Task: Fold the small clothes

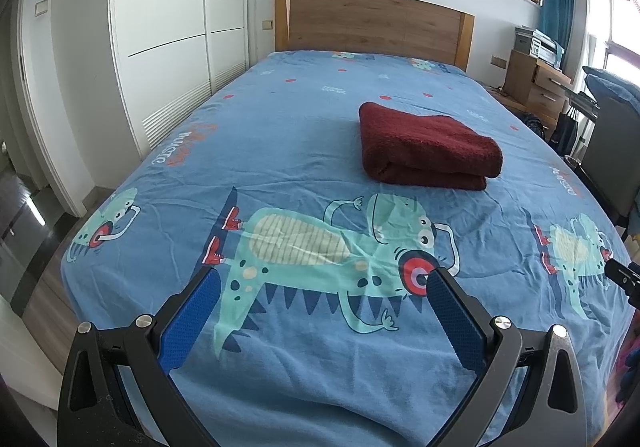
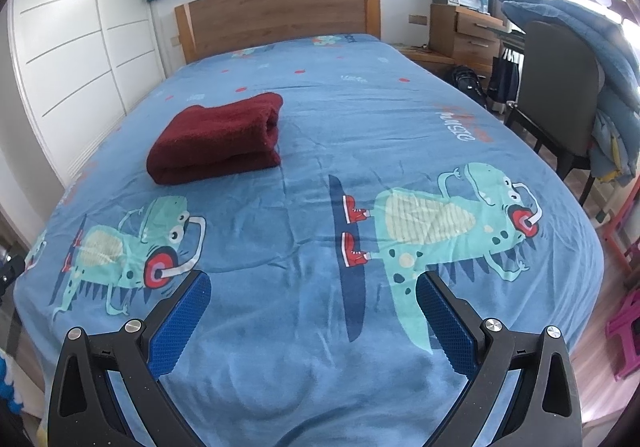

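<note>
A dark red fleecy garment [image 1: 424,145] lies folded into a thick rectangle on the blue dinosaur-print bed sheet [image 1: 304,135], toward the middle of the bed. It also shows in the right wrist view [image 2: 218,137], ahead and to the left. My left gripper [image 1: 322,277] is open and empty, hovering over the sheet near the foot of the bed, well short of the garment. My right gripper [image 2: 312,279] is open and empty too, over the sheet near the foot. A black part of the right gripper [image 1: 622,277] shows at the right edge of the left wrist view.
A wooden headboard [image 1: 372,25] stands at the far end. White wardrobe doors [image 1: 168,31] run along the left side. A dark chair draped with a blue quilt [image 2: 560,87] and a wooden drawer unit [image 2: 464,33] stand to the right. A pink stool [image 2: 624,331] sits on the floor.
</note>
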A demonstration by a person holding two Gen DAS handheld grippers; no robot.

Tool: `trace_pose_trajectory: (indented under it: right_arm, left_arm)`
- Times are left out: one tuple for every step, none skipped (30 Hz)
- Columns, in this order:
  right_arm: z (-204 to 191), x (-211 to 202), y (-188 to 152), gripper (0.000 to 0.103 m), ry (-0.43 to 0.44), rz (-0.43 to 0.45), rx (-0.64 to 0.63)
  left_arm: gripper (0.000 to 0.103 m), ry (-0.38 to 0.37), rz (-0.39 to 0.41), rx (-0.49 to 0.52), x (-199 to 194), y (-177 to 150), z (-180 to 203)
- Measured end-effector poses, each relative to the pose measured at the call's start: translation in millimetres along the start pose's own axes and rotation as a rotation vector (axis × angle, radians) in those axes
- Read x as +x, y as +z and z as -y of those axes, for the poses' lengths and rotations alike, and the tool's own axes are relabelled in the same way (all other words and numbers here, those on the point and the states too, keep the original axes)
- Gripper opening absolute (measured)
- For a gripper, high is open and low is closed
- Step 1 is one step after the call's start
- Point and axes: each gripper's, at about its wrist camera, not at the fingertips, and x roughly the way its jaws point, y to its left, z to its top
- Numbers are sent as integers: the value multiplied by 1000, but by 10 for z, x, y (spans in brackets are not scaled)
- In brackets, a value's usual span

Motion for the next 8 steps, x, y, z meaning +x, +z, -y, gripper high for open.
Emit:
trace_pose_trajectory:
  right_arm:
    - [-11,1,-1,103,-1,1,-2]
    - [-14,2,1,103,-1,1,-5]
    - [-20,4,-1,103,0,1,-6]
    - [-26,7,-3,103,-1,1,-8]
    - [-26,10,-3,103,-2,0,-10]
    - [-31,9,-7,103,-2,0,-11]
    - [-29,11,-7,103,-2,-1,-11]
    - [-29,12,-9,103,-2,-1,-11]
  left_arm:
    - [102,-3,1,1,-2,-3,0]
    - [102,-9,2,-1,-4,-3,-4]
    - [102,-12,4,-2,-6,-5,-4]
    - [102,-15,7,-4,-12,-1,-7]
    - [102,-17,7,-6,-13,-1,-5]
    - [102,-20,6,-8,-14,0,-4]
    - [102,-23,4,-11,-13,3,-7]
    - [102,-25,3,-13,-13,5,-9]
